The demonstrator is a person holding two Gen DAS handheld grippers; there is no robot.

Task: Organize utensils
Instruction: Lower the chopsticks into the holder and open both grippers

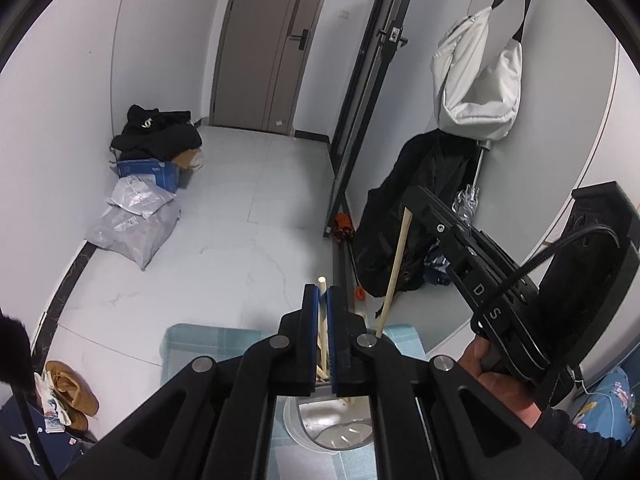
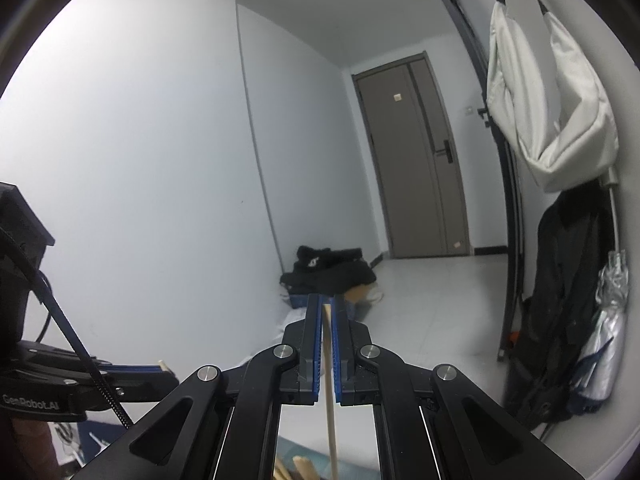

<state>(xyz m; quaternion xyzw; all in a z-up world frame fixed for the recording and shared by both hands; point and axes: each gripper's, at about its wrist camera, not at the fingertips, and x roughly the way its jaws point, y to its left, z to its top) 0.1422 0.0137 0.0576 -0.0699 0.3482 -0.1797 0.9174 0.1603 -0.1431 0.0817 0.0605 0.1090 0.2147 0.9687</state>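
- Left claw (image 1: 322,300) is pinching a pale chopstick (image 1: 321,322) tight between its blue pads, tip poking out just past the fingers.
- Right claw (image 2: 328,312) is squeezing its own stick (image 2: 329,380), which is hanging down toward the bench (image 1: 192,340).
- A clear holder (image 1: 320,424) is sitting right below the left claw, on the blue checked cloth, with more sticks in it.
- A hand (image 1: 496,380) is gripping the right tool's handle.

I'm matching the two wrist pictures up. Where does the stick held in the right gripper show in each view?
Left wrist view: the stick slants up at right of centre, held by the right gripper.
Right wrist view: it runs up the lower middle between the blue fingers.
Shared landmark: the brown door.
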